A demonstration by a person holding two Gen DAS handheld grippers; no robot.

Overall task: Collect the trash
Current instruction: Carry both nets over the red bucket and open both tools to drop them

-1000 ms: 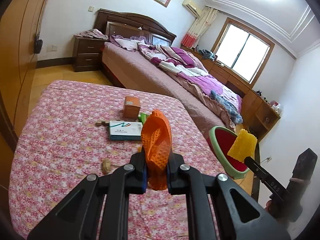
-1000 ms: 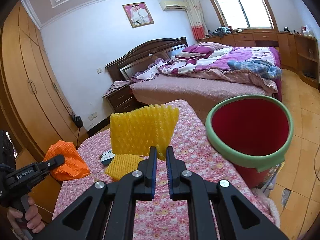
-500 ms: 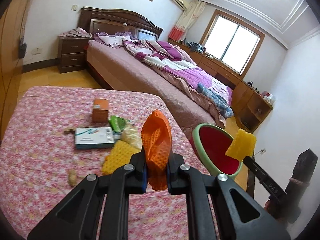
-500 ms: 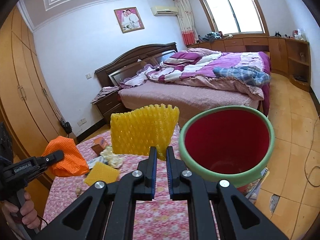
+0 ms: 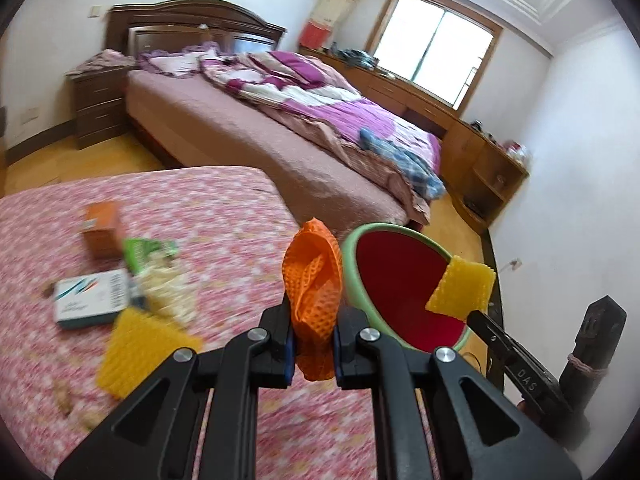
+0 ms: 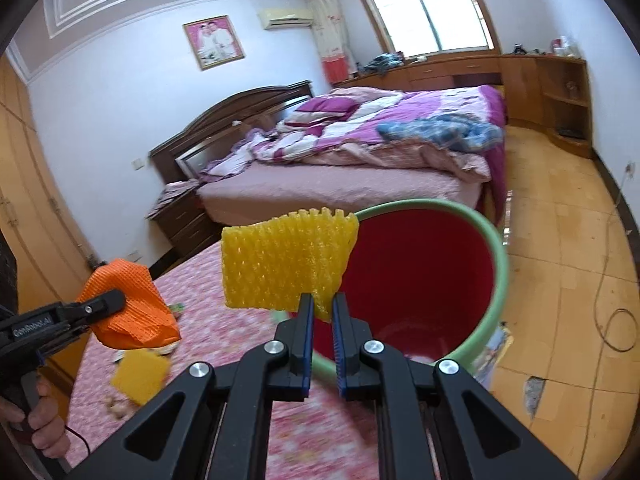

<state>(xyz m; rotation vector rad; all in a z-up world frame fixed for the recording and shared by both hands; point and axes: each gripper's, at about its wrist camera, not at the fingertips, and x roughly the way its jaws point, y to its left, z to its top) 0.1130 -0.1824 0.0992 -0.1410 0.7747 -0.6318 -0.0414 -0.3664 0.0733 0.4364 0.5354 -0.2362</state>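
Trash was already in both sets of jaws, so the whole thing hinged on where the bin (image 6: 496,264) sat relative to each piece. Going left to right: the loose stuff on the floral surface (image 5: 224,208) — an orange box (image 5: 102,230), a green wrapper (image 5: 146,250), a white-and-teal carton (image 5: 90,298) and a second yellow foam net (image 5: 132,346) — lay off to the left, nobody touching it. Then the left gripper (image 5: 314,338), jaws clamped on an orange mesh net (image 5: 314,280) that stood up on end between them. In its own camera the net's right edge overlapped the bin's green rim, but I couldn't tell for sure if it was actually over the opening or just short of it, above the surface.

Further right, the right gripper (image 6: 320,326) had its jaws pinched together on the lower corner of a yellow foam net (image 6: 288,260), whose long side ran crosswise, left to right. Its right end was in front of the red inside of the bin; the left end looked like it hung back over the surface.

So my read — the right hand was the nearer one to the mouth, and the bin lay ahead and to the right of both. The yellow piece probably needed only a small push that way before dropping; the orange one needed a bit more.
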